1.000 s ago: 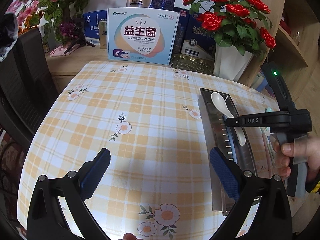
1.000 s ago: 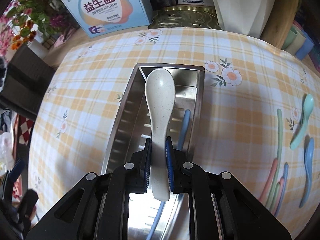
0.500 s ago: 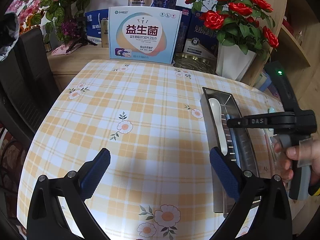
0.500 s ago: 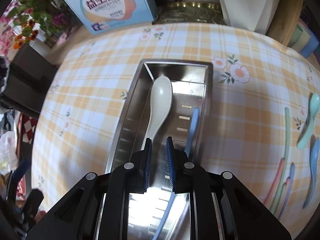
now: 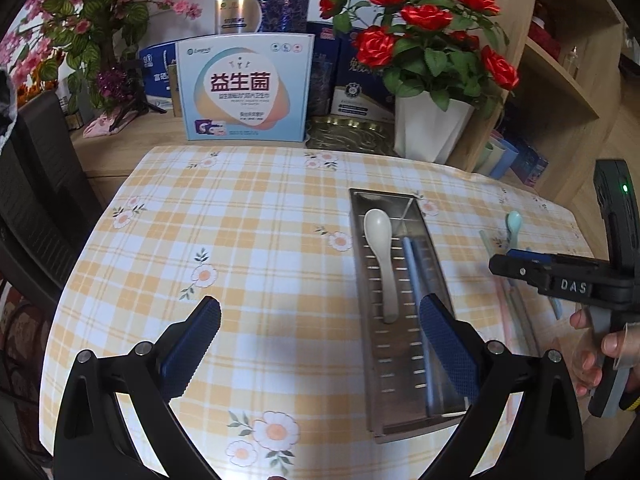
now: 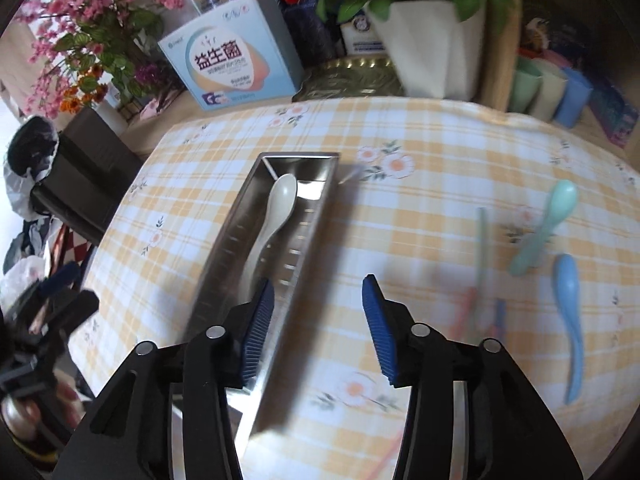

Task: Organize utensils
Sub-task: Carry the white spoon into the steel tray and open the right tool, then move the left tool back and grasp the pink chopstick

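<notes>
Progress roughly one-third: long perforated steel tray [image 6: 224, 248] on the checked tablecloth holds a cream plastic spoon [image 6: 276, 208] and a blue chopstick [image 5: 412, 276]. Mint spoon [image 6: 548, 228], blue spoon [image 6: 568, 308] and several chopsticks [image 6: 480, 272] wait outside it. Right gripper [image 6: 318, 328] has just been opening, empty; left gripper [image 5: 320, 344] wide apart, empty.

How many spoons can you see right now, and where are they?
3. A white spoon lies in the steel tray. A mint-green spoon and a light blue spoon lie on the tablecloth to the tray's right. More could be hidden.
</notes>
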Tool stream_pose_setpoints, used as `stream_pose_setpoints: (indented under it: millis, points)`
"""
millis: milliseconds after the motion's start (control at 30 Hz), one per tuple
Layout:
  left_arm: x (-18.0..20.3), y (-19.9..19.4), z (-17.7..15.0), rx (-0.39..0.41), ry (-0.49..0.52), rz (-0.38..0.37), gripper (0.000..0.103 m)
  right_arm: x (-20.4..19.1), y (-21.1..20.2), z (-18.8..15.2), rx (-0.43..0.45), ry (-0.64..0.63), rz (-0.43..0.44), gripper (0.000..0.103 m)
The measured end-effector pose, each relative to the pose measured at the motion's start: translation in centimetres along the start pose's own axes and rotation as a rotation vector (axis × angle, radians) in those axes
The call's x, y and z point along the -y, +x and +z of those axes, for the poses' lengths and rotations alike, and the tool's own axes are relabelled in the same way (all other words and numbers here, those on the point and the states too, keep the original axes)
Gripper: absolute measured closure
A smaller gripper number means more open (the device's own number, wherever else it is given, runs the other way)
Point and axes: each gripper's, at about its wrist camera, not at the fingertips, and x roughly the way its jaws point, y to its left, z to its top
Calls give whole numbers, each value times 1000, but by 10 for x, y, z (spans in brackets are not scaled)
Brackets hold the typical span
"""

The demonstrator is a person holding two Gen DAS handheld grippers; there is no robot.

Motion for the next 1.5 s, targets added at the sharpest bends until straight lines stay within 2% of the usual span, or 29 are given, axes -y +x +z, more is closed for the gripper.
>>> stream_pose_setpoints:
  millis: [233, 300, 333, 433, 733, 833, 967, 1100, 1167, 1300, 1367, 1500]
  points:
    - [27, -7, 5, -8, 31, -12, 6, 22, -31, -20, 47, -23, 38, 41]
    - [36, -9, 5, -14, 41, -38, 6, 27, -41, -27, 63, -33, 56, 37]
    - [40, -9, 4, -17, 43, -50, 6, 30, -47, -30, 75, -37, 60, 30]
    - [52, -11, 2, -11, 56, -62, 6, 42, -63, -39, 119, -25, 40, 19]
    - [93, -13, -8, -12, 100, -113, 8, 90, -95, -69, 216, 83, 35, 17]
    - [112, -9, -13, -32, 117, -130, 18, 107, -98, -83, 245, 105, 14, 17]
    - [132, -2, -21, -45, 125, -160, 23, 124, -96, -100, 246, 98, -18, 17]
    - [157, 8, -31, -68, 142, -184, 30, 144, -91, -116, 222, 110, -8, 17]
    - [169, 14, -37, -85, 160, -184, 40, 154, -90, -124, 211, 118, 0, 17]
    - [195, 32, -50, -145, 201, -208, 51, 168, -93, -138, 210, 128, -21, 17]
    - [205, 42, -54, -175, 211, -224, 61, 174, -93, -144, 206, 137, -37, 17]
    - [218, 65, -60, -216, 212, -230, 72, 188, -92, -156, 208, 179, -83, 17]
